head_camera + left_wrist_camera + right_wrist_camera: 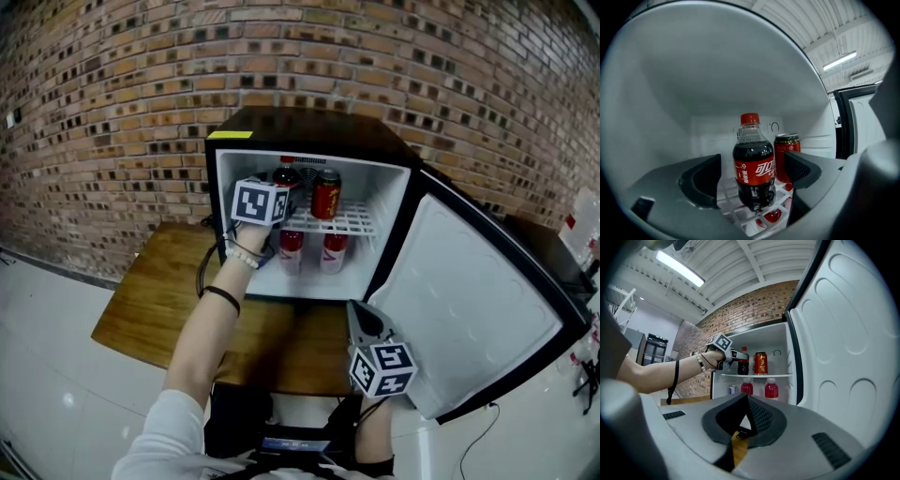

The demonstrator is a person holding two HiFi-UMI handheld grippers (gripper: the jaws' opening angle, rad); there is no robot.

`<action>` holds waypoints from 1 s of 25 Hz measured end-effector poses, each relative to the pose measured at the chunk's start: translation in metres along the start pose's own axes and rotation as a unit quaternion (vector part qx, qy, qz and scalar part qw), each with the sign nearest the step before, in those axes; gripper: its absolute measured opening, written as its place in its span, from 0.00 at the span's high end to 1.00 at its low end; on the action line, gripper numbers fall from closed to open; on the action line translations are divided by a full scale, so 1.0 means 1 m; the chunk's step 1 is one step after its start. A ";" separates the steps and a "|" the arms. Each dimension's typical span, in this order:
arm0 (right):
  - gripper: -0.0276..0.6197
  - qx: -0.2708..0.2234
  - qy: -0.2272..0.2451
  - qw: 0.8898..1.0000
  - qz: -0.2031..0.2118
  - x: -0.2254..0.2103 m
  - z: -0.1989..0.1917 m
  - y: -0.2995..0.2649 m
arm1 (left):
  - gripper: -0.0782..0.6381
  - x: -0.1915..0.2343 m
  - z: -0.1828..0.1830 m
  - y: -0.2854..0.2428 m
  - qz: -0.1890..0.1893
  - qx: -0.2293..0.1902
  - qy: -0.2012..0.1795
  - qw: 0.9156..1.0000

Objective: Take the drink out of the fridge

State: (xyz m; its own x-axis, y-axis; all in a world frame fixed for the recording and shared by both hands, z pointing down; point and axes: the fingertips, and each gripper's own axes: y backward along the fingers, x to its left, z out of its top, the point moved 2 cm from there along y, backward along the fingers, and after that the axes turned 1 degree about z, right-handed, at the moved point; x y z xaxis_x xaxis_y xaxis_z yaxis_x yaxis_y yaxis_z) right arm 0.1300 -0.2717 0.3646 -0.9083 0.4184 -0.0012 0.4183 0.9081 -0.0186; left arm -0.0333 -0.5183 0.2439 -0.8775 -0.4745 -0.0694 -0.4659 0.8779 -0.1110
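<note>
The left gripper is inside the fridge, its jaws spread wide either side of the cola bottle and not touching it. The bottle stands upright on the wire shelf, centre frame in the left gripper view.

If the jaws close off-centre, I'd expect the round, smooth plastic to twist or squirt out. It could then rock on the open white grid and knock the red can just right of it. The bottle narrows to a ribbed neck and red cap, with a glossy label at its middle. The pads look dark and textured.

The right gripper is clenched and empty, low by the white moulded door.
</note>
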 end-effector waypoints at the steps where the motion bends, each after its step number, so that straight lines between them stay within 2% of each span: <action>1: 0.93 0.000 0.000 1.000 0.000 -0.001 0.000 0.000 | 0.30 0.000 0.000 -0.003 -0.001 0.002 0.000 1.000; 10: 0.93 -0.002 0.000 1.000 -0.005 -0.003 -0.001 0.000 | 0.35 0.000 0.011 -0.016 -0.009 0.015 -0.008 1.000; 14: 0.93 -0.003 0.000 1.000 -0.007 -0.004 0.000 0.001 | 0.45 0.000 0.010 -0.015 -0.008 0.028 -0.013 0.999; 25: 0.93 -0.004 -0.001 1.000 -0.005 -0.001 0.000 0.003 | 0.47 0.001 0.011 -0.005 -0.011 0.017 0.003 1.000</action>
State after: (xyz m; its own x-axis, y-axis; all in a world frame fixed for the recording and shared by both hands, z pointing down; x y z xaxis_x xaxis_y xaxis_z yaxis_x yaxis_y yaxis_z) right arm 0.1324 -0.2699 0.3649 -0.9127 0.4087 -0.0026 0.4087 0.9126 -0.0108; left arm -0.0304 -0.5237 0.2338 -0.8677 -0.4935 -0.0600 -0.4815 0.8643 -0.1459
